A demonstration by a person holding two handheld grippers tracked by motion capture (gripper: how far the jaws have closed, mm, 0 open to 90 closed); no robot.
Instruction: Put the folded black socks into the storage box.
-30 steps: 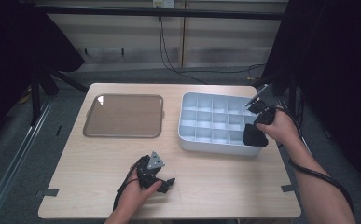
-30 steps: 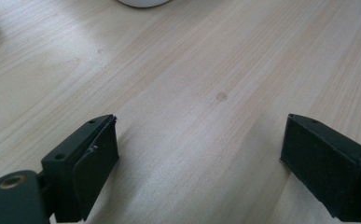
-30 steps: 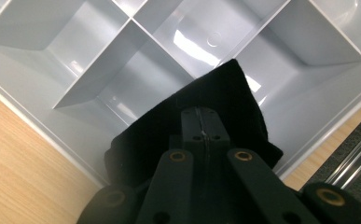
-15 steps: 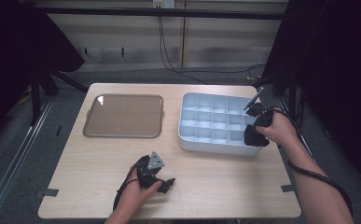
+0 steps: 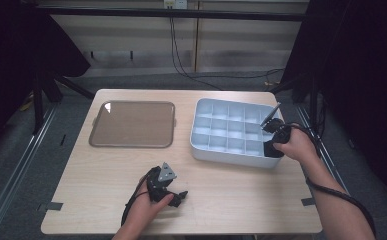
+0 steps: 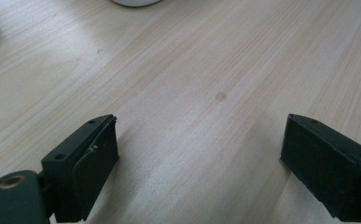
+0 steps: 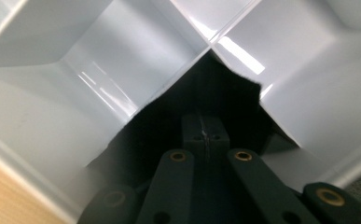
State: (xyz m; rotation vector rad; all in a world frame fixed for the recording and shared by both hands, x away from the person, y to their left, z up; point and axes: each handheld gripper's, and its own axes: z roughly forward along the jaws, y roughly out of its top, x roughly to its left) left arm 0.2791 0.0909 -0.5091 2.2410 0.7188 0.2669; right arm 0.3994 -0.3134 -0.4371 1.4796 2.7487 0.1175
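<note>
A white divided tray (image 5: 228, 154) stands on the right half of the table, and its glossy walls (image 7: 71, 93) rise close around my right gripper. That right gripper (image 5: 272, 146) hangs over the tray's near right corner, jaws pressed together. In the right gripper view the right gripper (image 7: 204, 134) is shut on a black cloth-like piece (image 7: 215, 93) with a ragged edge, which covers a divider crossing. My left gripper (image 5: 177, 196) rests on the wood near the front edge. In its own view the left gripper (image 6: 201, 140) stands wide open with bare tabletop between the fingers.
A flat brown tray (image 5: 133, 125) with a grey rim lies at the back left of the wooden table (image 5: 241, 190). Dark stands and cables border the table on both sides. A cable trails from each gripper.
My right hand has sunk a little toward the white tray's near right corner with the black piece. The left hand has kept still.
</note>
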